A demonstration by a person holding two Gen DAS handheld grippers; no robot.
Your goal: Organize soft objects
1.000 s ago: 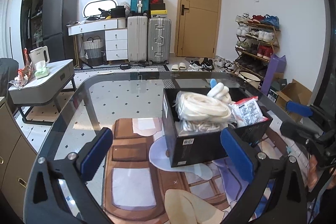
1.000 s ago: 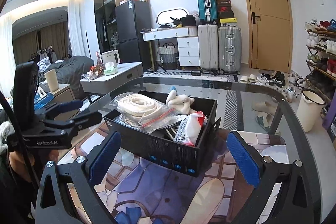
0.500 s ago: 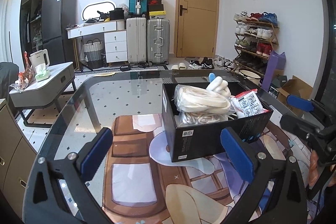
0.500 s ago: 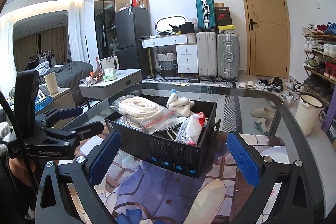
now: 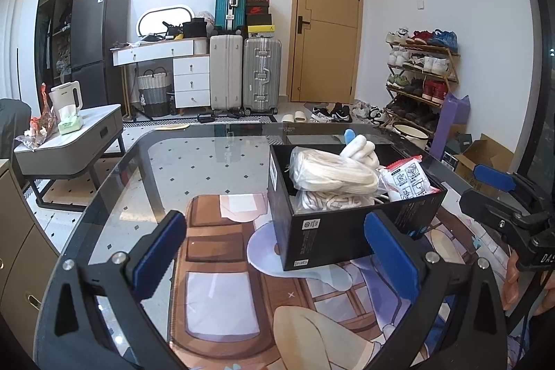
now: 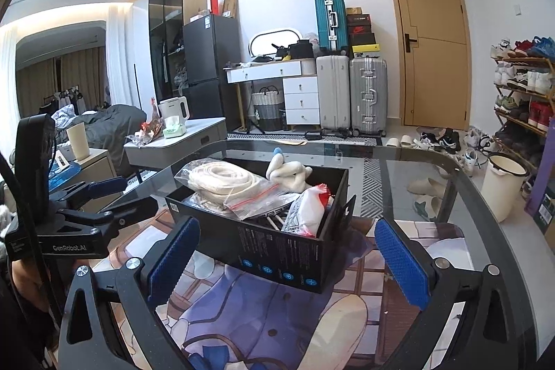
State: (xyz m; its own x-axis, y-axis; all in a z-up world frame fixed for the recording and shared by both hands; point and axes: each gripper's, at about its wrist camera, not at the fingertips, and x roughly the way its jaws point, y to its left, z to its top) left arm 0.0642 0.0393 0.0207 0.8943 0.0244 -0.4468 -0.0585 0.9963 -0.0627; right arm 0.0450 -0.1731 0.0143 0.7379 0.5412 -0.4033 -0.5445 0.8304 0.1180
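Black cardboard box [image 5: 347, 231] is sitting on the glass worktop [image 5: 145, 182], on a printed mat [image 6: 277, 311], holding the soft things. A bagged white rope coil [image 5: 333, 174] is lying on top; it is probably light and floppy, and its clear plastic is likely slippery, so pinching the bag's loose edge or the coil's bulk looks safest. A white plush [image 6: 289, 172] is standing behind it, and a white packet [image 6: 308, 210] is leaning beside. The left hand-held gripper [image 5: 277, 248] and right hand-held gripper [image 6: 288, 257] are both spread wide, holding nothing, hovering just short of the box.
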